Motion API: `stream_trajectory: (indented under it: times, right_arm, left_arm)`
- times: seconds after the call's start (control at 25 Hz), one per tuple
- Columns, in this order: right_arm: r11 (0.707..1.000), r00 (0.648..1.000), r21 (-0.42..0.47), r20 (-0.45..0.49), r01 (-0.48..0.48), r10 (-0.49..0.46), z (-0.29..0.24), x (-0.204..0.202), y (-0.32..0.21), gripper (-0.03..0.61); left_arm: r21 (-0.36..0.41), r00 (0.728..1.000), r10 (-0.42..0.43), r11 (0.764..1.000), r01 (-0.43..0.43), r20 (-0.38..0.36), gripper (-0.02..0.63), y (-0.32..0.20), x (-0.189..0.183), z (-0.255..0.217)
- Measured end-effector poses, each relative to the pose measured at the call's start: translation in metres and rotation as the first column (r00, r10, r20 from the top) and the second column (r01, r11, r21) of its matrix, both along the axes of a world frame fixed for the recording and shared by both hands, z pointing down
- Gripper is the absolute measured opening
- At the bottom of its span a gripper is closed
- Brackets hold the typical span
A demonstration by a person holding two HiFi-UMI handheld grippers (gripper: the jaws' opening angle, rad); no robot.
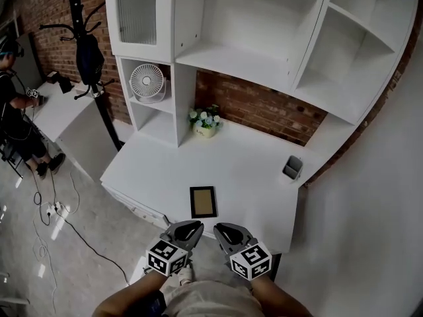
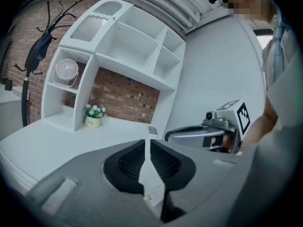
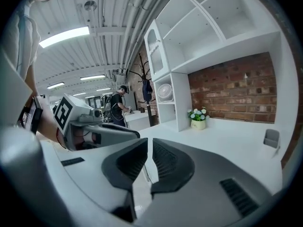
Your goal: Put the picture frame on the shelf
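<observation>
— You're holding the left gripper (image 1: 188,230) and the right gripper (image 1: 227,232) side by side, each with its jaws closed on nothing.

— And your picture frame (image 1: 203,201) is lying flat on the white desk (image 1: 258,170), just ahead of both, touching neither, below the shelf (image 1: 244,61).

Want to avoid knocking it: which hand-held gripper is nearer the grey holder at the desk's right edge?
Right. The right hand-held gripper is below-left of the grey holder in the head view; the left hand-held gripper is even farther left.
</observation>
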State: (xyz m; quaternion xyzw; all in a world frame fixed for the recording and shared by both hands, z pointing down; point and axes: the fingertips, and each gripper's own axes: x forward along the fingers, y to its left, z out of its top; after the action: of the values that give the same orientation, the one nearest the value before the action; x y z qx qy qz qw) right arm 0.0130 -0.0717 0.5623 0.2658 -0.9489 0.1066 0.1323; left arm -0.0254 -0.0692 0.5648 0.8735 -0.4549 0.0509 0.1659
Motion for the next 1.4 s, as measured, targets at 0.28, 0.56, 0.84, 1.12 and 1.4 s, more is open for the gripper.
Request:
stream_trajectory:
  times: [0.28,0.56,0.84,1.12,1.4]
  right_arm:
    - [0.998,0.997,-0.033,-0.050,-0.053,0.051,0.023,-0.017,-0.035,0.095]
    - [0.988,0.988,-0.084,-0.101,-0.129,0.121,0.056,-0.026,-0.066,0.095]
    - [0.972,0.972,-0.159,-0.190,-0.171,0.140,0.104,-0.023,-0.096,0.107]
    - [0.954,0.958,-0.247,-0.268,-0.171,0.103,0.148,-0.023,-0.124,0.117]
    - [0.921,0.943,-0.333,-0.319,-0.205,0.094,0.189,-0.024,-0.146,0.126]
  left_arm:
    - [-0.074,0.996,0.076,0.995,-0.073,0.040,0.020,-0.028,-0.015,0.026]
    - [-0.166,0.991,0.108,0.982,-0.094,0.077,0.053,-0.054,-0.034,0.062]
    - [-0.289,0.991,0.054,0.957,-0.016,0.124,0.095,-0.079,-0.047,0.116]
    - [-0.415,0.992,-0.027,0.907,0.076,0.123,0.115,-0.101,-0.054,0.160]
    - [-0.507,0.994,-0.064,0.856,0.102,0.092,0.129,-0.120,-0.055,0.194]
